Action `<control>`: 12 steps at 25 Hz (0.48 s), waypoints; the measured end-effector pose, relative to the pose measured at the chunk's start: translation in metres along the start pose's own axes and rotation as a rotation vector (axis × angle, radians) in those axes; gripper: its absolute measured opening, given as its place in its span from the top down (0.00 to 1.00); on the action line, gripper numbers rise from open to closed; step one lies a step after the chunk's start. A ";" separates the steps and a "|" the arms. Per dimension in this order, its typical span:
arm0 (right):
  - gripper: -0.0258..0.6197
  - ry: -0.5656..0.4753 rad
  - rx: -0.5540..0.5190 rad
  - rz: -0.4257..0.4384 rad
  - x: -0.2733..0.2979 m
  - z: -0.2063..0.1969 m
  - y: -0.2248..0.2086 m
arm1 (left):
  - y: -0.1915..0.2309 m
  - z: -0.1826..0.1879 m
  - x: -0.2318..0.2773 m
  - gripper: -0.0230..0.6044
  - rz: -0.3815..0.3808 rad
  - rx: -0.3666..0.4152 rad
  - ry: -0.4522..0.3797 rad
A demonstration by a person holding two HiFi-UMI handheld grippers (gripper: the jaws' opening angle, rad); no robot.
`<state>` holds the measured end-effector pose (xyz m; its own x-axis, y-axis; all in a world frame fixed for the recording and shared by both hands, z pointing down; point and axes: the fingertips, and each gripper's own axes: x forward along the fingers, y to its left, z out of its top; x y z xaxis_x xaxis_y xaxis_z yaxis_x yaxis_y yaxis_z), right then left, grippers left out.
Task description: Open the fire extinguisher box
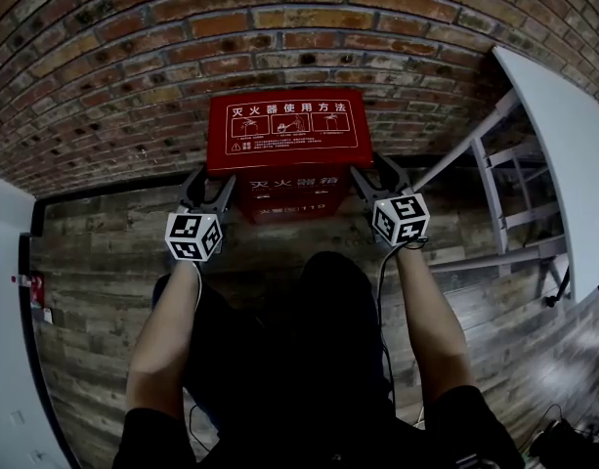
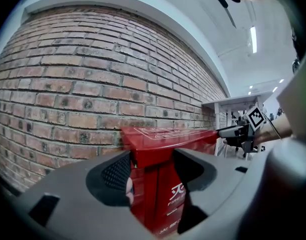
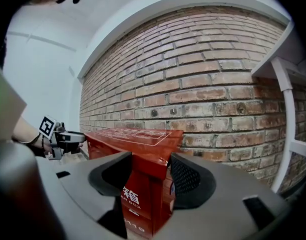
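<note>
Item: red fire extinguisher box [image 1: 291, 201], upper centre of frame, against brick wall [image 1: 104, 76]. Its lid [image 1: 287, 130] (white instruction print on top) is clamped at left corner by left gripper [image 1: 211, 180], right corner by right gripper [image 1: 377, 172].

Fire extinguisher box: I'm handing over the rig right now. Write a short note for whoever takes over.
Left gripper: jaws around the left front corner of the lid, apparently closed on it.
Right gripper: the same on the lid's right front corner.
Box: red, standing on the floor against the brick wall.
Done: both grippers are set on the lid.
Left to do: the lid looks still down. Lift both corners together; it probably swings back toward the wall.
</note>
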<state>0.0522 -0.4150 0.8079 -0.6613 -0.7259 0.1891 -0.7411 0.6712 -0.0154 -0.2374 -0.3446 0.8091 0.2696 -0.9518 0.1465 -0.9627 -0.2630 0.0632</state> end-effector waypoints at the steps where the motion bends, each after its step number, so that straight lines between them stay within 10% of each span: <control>1: 0.57 0.002 -0.009 -0.001 0.000 0.002 0.000 | 0.000 0.002 0.000 0.46 -0.001 -0.001 -0.003; 12: 0.57 -0.009 0.043 0.018 -0.002 0.046 -0.004 | 0.002 0.046 -0.001 0.46 -0.029 -0.005 -0.039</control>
<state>0.0514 -0.4232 0.7626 -0.6754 -0.7154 0.1792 -0.7334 0.6771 -0.0608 -0.2402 -0.3517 0.7639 0.2959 -0.9493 0.1063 -0.9545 -0.2894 0.0721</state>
